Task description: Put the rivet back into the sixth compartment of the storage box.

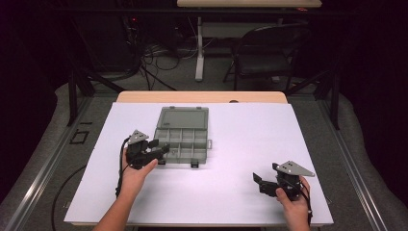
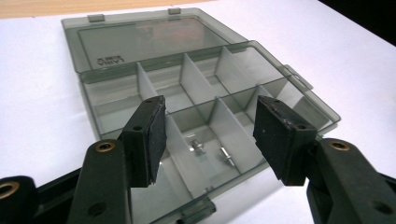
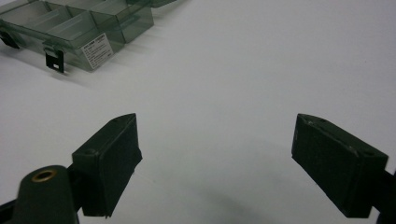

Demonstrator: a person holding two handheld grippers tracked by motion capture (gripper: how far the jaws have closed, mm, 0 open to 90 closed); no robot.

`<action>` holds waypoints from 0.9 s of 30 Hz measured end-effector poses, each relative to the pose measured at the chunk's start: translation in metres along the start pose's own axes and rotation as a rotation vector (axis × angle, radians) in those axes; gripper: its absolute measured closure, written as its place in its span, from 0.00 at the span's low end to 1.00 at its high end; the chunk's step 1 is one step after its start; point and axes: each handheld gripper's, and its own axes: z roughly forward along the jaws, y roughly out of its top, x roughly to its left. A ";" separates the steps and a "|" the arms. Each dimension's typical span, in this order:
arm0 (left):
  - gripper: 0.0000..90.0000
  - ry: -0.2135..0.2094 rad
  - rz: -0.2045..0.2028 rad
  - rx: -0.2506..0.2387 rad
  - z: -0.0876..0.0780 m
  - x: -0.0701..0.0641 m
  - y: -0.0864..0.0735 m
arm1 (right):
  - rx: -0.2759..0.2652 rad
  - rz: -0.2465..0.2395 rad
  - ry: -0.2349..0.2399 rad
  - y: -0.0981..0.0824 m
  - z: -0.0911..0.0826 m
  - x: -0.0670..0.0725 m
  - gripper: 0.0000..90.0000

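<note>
Grey plastic organiser box (image 2: 196,93) lies open under the spread-jawed left gripper (image 2: 210,140); two screws (image 2: 212,151) inside; right gripper (image 3: 215,158) gapes empty.

A short line of raised lettering stood moulded into the open lid (image 2: 154,39) of the smoky compartment box (image 2: 205,121), near its left corner, upside down and too faint to read. A white printed label (image 3: 96,49) sat on the box's front wall, its lines too small to make out
</note>
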 end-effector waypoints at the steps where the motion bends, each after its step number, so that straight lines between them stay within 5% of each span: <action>1: 0.49 0.001 -0.004 0.006 0.000 0.001 0.000 | 0.002 -0.003 -0.003 0.000 0.001 0.001 0.16; 9: 0.48 0.007 -0.075 0.023 -0.002 0.012 0.001 | 0.010 -0.018 -0.025 0.002 0.009 0.010 0.09; 17: 0.48 0.055 -0.042 0.015 -0.014 0.014 0.005 | 0.020 -0.065 -0.015 0.006 0.011 0.022 0.12; 20: 0.47 0.062 -0.021 0.008 -0.019 0.015 0.006 | 0.030 -0.051 0.034 0.010 0.016 0.026 0.17; 27: 0.46 0.050 -0.039 0.009 -0.019 0.021 0.010 | 0.050 -0.086 0.061 0.029 0.030 0.038 0.24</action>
